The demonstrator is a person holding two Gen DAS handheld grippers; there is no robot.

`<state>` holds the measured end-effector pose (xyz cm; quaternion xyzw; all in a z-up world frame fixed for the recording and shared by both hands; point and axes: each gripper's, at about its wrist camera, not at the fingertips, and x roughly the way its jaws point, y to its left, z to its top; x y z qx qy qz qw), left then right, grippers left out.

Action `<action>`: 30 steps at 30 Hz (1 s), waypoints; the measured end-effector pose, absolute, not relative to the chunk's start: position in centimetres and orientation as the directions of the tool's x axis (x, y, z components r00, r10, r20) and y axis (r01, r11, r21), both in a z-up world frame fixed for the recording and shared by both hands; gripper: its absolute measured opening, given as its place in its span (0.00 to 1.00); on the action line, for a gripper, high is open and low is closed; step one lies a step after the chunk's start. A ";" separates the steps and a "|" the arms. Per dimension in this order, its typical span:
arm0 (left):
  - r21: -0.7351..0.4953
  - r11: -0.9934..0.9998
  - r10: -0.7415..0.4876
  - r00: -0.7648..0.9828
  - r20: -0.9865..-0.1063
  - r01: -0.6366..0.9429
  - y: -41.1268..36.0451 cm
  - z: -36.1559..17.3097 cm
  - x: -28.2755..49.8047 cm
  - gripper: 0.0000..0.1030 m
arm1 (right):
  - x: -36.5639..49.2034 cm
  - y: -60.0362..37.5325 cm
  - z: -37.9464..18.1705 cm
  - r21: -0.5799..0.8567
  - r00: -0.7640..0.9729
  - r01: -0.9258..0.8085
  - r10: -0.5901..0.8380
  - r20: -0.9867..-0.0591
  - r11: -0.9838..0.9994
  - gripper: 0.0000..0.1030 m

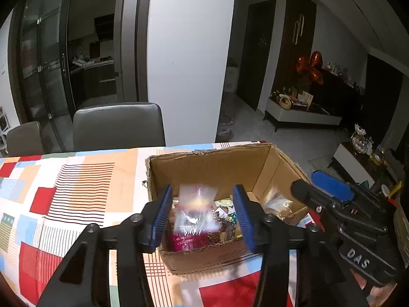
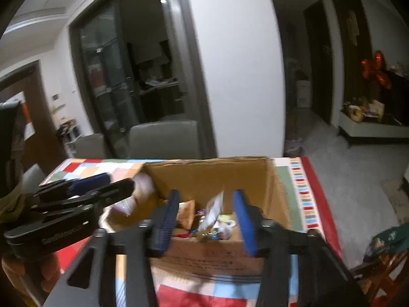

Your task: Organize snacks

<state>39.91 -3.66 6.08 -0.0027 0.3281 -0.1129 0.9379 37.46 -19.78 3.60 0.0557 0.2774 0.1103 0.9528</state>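
With both my left gripper [image 1: 202, 216] and right gripper [image 2: 207, 217] hovering fingers spread and empty over the cardboard box [image 1: 219, 253] at the counter's [image 1: 76, 184] far-right corner, snacks [image 2: 214, 226] already lie inside; sorting looks nearly done.

your worktop [image 1: 76, 179] wears a patchwork cloth in red, orange and blue. two grey chairs [image 1: 118, 124] stand at its far edge. behind them you have a white pillar [image 1: 189, 58] and dark glass sliding doors [image 1: 46, 64]. right: grey floor [image 1: 294, 138], low white bench [image 1: 301, 116], orange foil balloons [image 1: 310, 67]. room dim.
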 end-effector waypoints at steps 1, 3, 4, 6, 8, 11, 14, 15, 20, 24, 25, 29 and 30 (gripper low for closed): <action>-0.073 0.976 -0.205 0.764 -0.612 0.203 -3.6 6.1 39.6 0.51 | 37.3 -19.8 3.7 0.155 0.826 -0.170 0.227 -0.517 0.973 0.46; -0.051 0.983 -0.171 0.778 -0.604 0.176 -3.6 6.1 38.4 0.60 | 36.6 -19.9 3.7 0.140 0.825 -0.166 0.216 -0.523 0.976 0.47; -0.041 0.986 -0.156 0.784 -0.601 0.164 -3.5 6.1 38.0 0.63 | 36.4 -19.9 3.8 0.138 0.824 -0.161 0.210 -0.526 0.977 0.53; -0.034 0.988 -0.141 0.798 -0.586 0.150 -3.1 6.1 37.0 0.64 | 35.4 -19.9 3.9 0.129 0.828 -0.153 0.198 -0.525 0.980 0.61; -0.032 0.991 -0.126 0.805 -0.579 0.131 -2.9 6.1 35.8 0.70 | 34.3 -19.9 4.2 0.108 0.836 -0.149 0.183 -0.517 0.983 0.61; -0.040 0.992 -0.124 0.815 -0.566 0.123 -2.6 6.4 33.9 0.74 | 32.8 -19.9 4.7 0.080 0.840 -0.147 0.167 -0.516 0.986 0.66; -0.040 0.992 -0.121 0.828 -0.548 0.118 -2.3 6.7 31.9 0.84 | 31.0 -20.2 5.4 0.075 0.847 -0.147 0.164 -0.506 0.986 0.71; -0.034 0.993 -0.115 0.836 -0.536 0.114 -2.3 6.8 31.0 0.85 | 30.6 -20.3 5.6 0.075 0.848 -0.148 0.166 -0.503 0.986 0.72; -0.010 0.995 -0.091 0.871 -0.483 0.099 -2.2 7.6 27.1 0.95 | 27.2 -20.1 6.4 0.071 0.856 -0.148 0.164 -0.490 0.986 0.77; -0.005 0.996 -0.087 0.886 -0.455 0.095 -2.1 8.0 24.2 0.99 | 24.4 -20.4 6.7 0.081 0.860 -0.162 0.181 -0.477 0.984 0.81; 0.001 0.996 -0.084 0.891 -0.447 0.094 -2.2 8.0 23.6 1.00 | 23.6 -20.3 6.8 0.075 0.863 -0.160 0.177 -0.474 0.984 0.81; 0.026 0.996 -0.063 0.908 -0.415 0.081 -2.3 8.4 20.6 1.00 | 20.8 -20.3 6.8 0.067 0.869 -0.157 0.170 -0.465 0.985 0.82; 0.029 0.996 -0.061 0.911 -0.408 0.079 -2.2 8.5 20.1 1.00 | 20.3 -20.4 6.8 0.072 0.869 -0.158 0.173 -0.464 0.985 0.82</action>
